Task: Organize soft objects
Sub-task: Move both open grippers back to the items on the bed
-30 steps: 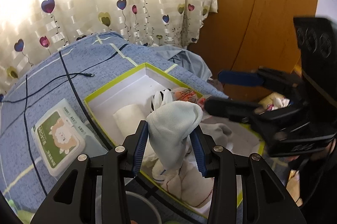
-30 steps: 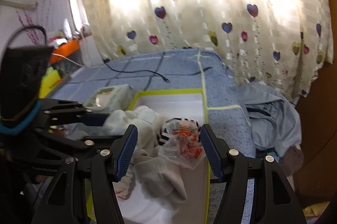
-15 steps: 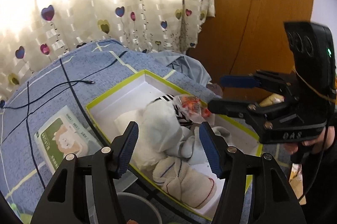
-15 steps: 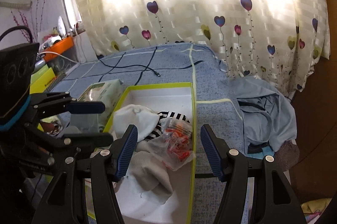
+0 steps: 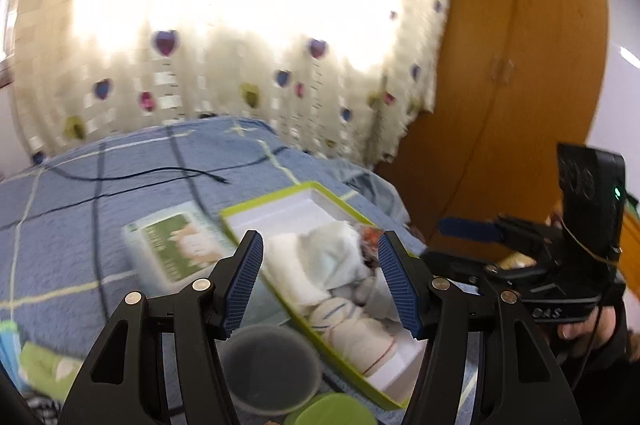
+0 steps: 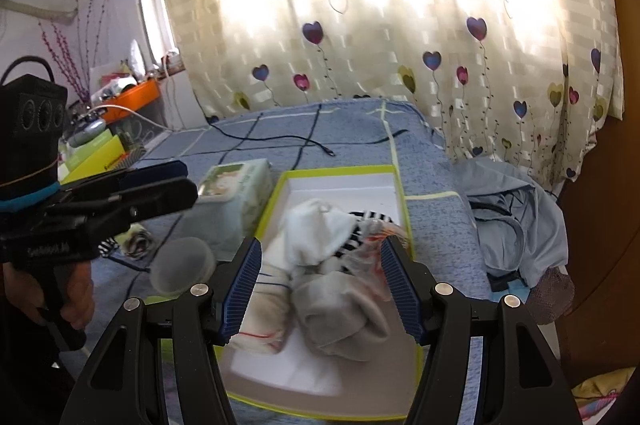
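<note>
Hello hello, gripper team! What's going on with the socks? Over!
Left gripper open, empty. Right gripper open, empty. Rolled white and grey socks piled in green-rimmed white box. Clear round plastic tub beside box, nothing blocking.

Soft socks lie heaped in a green-rimmed white box (image 6: 400,193) ahead of the right claw (image 6: 321,285): a white sock (image 6: 316,233) on top, a grey one (image 6: 340,313) nearest, a cream bundle (image 6: 266,305) (red-stitched) leftward, striped fabric (image 6: 370,219) behind.
</note>
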Tool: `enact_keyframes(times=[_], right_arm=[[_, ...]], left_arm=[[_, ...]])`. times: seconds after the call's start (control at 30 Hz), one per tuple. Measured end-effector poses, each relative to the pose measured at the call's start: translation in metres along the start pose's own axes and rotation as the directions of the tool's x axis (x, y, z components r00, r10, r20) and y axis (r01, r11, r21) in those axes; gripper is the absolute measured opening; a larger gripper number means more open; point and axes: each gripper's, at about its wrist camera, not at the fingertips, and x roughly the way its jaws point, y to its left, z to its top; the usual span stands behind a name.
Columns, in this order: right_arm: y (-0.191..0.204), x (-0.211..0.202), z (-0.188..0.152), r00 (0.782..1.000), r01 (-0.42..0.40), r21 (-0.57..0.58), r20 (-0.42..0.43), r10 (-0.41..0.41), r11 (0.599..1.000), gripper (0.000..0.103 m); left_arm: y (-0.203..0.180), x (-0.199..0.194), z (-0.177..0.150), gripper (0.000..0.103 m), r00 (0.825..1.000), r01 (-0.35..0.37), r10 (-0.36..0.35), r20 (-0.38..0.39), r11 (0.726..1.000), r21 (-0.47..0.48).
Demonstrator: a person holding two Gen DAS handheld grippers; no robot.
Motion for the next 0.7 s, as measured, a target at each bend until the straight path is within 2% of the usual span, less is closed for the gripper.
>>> enact_keyframes(times=[0.13, 0.27, 0.43, 0.7], right_arm=[[0.018, -0.004, 0.001, 1.000, -0.016, -0.015, 0.017, 0.016, 1.000, 0.063], [0.036, -0.003, 0.000, 0.999, -0.035, -0.034, 0.021, 0.036, 0.999, 0.070], [0.063, 0.001, -0.003, 0.997, -0.072, -0.058, 0.020, 0.073, 0.996, 0.076], [0.101, 0.009, -0.005, 0.992, -0.129, -0.120, 0.000, 0.130, 0.984, 0.080]], left_arm=[[0.019, -0.017, -0.005, 0.061, 0.997, -0.073, 0.074, 0.021, 0.995, -0.073], [0.035, -0.036, -0.014, 0.061, 0.988, -0.148, 0.153, 0.032, 0.982, -0.119], [0.051, -0.054, -0.028, 0.061, 0.966, -0.253, 0.258, 0.015, 0.956, -0.147], [0.070, -0.078, -0.046, 0.061, 0.941, -0.332, 0.338, -0.002, 0.924, -0.188]])
